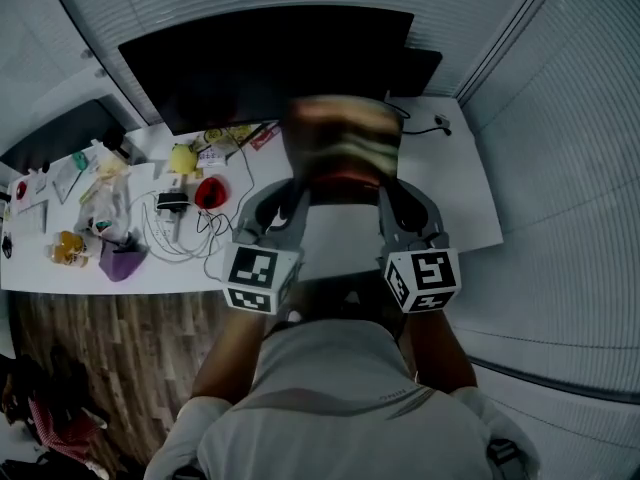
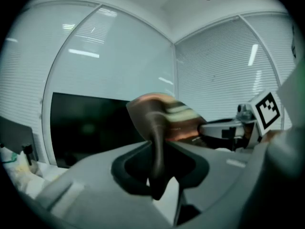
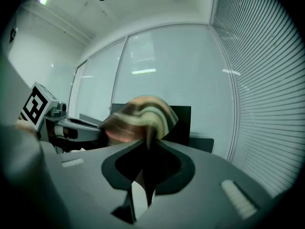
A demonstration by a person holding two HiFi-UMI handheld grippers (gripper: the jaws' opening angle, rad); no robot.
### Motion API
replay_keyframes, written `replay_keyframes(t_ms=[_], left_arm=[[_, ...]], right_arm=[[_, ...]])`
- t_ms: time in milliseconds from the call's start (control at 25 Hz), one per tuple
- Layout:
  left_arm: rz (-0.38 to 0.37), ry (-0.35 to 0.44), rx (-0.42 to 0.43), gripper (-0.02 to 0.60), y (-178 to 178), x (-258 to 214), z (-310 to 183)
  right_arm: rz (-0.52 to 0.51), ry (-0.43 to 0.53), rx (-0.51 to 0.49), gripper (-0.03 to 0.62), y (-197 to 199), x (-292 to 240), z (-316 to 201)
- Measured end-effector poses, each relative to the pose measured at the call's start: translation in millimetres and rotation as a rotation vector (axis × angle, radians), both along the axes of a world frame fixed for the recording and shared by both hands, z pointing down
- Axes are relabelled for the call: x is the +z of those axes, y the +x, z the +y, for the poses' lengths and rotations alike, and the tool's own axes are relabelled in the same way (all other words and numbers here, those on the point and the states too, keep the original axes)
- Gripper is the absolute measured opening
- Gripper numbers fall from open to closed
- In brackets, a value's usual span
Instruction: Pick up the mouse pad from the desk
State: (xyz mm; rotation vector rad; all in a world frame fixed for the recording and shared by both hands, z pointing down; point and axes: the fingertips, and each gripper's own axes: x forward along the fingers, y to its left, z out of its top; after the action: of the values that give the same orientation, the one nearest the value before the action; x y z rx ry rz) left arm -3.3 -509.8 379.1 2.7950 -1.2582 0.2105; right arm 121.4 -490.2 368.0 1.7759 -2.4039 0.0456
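Note:
The mouse pad, a floppy sheet with brown, cream and orange bands, hangs blurred in the air above the white desk, in front of the dark monitor. My left gripper is shut on its left edge and my right gripper on its right edge. In the left gripper view the pad runs as a thin dark edge down between the jaws of the left gripper, and the right gripper shows beyond. In the right gripper view the pad is pinched in the right gripper.
On the desk's left half lie a red mouse, a yellow toy, white cables, a purple item and packets. Blinds and glass walls stand behind the desk. Wood floor shows at lower left.

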Motion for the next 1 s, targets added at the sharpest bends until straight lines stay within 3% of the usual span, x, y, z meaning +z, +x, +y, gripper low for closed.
replay_keyframes(t_ms=[440, 1000], left_arm=[[0.060, 0.169, 0.006, 0.081, -21, -94, 29], [0.082, 0.207, 0.017, 0.084, -21, -108, 32]], right_arm=[[-0.018, 0.211, 0.010, 0.047, -18, -91, 31], [-0.020, 0.247, 0.014, 0.048, -18, -107, 35]])
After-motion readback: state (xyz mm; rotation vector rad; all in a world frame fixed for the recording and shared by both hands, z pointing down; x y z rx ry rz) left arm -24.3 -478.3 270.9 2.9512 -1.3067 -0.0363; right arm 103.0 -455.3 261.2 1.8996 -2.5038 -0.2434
